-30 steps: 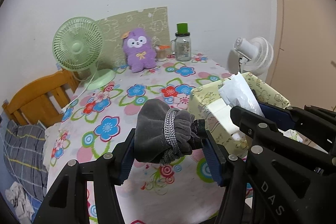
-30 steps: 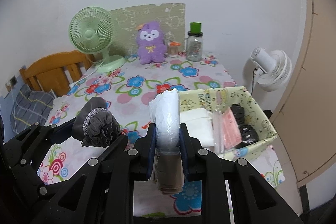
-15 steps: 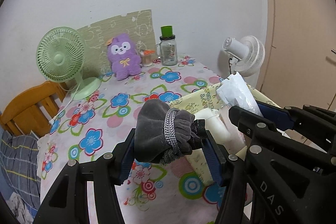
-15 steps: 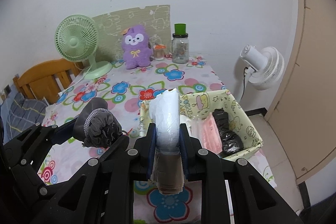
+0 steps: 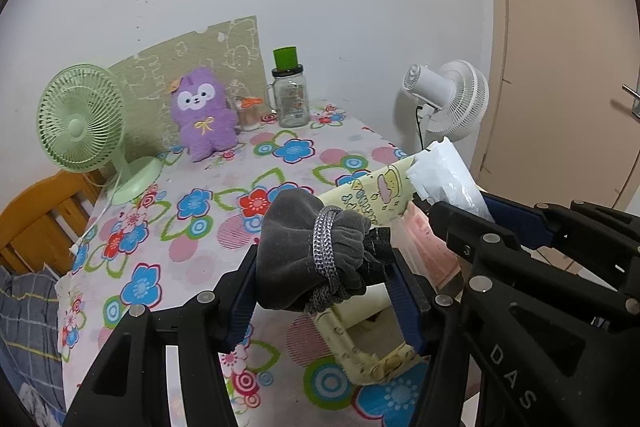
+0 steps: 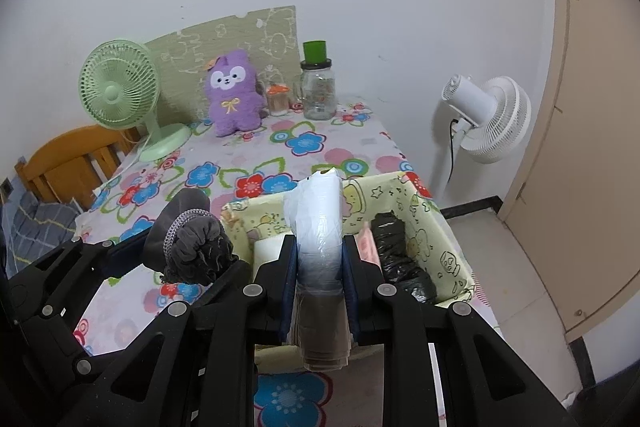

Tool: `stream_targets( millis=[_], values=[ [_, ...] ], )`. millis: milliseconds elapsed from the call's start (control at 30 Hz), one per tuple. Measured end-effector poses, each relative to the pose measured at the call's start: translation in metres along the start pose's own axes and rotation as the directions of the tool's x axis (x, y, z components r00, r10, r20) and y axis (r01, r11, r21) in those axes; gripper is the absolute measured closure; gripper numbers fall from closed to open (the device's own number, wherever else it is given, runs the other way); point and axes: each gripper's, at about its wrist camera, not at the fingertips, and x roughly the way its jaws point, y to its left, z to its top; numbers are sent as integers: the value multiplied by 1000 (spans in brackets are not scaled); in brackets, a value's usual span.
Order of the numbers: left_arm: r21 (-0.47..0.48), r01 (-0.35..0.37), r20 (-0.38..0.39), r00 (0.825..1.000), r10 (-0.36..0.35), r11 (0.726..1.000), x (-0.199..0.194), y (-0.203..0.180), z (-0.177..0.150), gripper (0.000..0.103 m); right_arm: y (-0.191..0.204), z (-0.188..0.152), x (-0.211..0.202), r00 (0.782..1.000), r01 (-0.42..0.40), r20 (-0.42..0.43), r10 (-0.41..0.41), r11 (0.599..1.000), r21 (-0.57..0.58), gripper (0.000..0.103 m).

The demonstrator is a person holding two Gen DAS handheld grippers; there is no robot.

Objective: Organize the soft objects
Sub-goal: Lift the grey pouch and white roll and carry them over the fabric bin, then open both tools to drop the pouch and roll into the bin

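My left gripper is shut on a grey velvet drawstring pouch and holds it above the near left corner of the yellow fabric basket. The pouch also shows in the right wrist view. My right gripper is shut on a roll of clear and white plastic bags above the basket. The roll also shows in the left wrist view. Inside the basket lie a white pack, a pink pack and a black bag roll.
The table has a flowered cloth. At its back stand a green desk fan, a purple plush toy, a small orange-lidded jar and a green-lidded glass jar. A white floor fan stands right; a wooden chair left.
Both grippers have moved right and forward with their loads. The basket now lies directly under them, and the fans and plush have shifted left in both views.
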Motion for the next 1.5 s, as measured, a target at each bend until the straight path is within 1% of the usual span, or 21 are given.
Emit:
stream_targets(
  millis=[333,800,867,900,967,1033,1167,1333,1433,1500],
  values=[
    [23,31,-37,999,-30,999,25,-20,6,41,-26,-1,21,999,15,-31,-14,999,40,79],
    [39,50,-87,995,-46,998,57,-35,9,40,-52,-6,50,996,35,-81,-30,997,69,79],
    [40,52,-95,994,-48,998,61,-36,8,35,-54,-7,54,996,38,-87,-32,997,70,79],
    [45,54,-94,994,-49,998,63,-36,9,30,-55,-7,55,995,40,-90,-34,997,70,79],
    [53,61,-89,994,-56,997,63,-38,8,25,-57,-7,59,995,47,-92,-40,997,69,79],
    [64,78,-86,994,-72,995,62,-41,8,17,-58,-7,61,995,49,-92,-43,997,67,79],
    [85,76,-86,994,-69,994,61,-45,5,14,-60,-6,66,994,51,-95,-44,996,71,79],
    [60,49,-105,994,-43,997,64,-37,6,10,-59,-4,71,995,40,-98,-33,997,72,79],
    [49,34,-119,992,-28,998,66,-31,5,10,-54,-2,74,995,21,-98,-14,998,65,79],
    [49,31,-115,993,-25,998,65,-29,4,10,-51,-1,75,996,12,-93,-6,998,59,79]
  ],
)
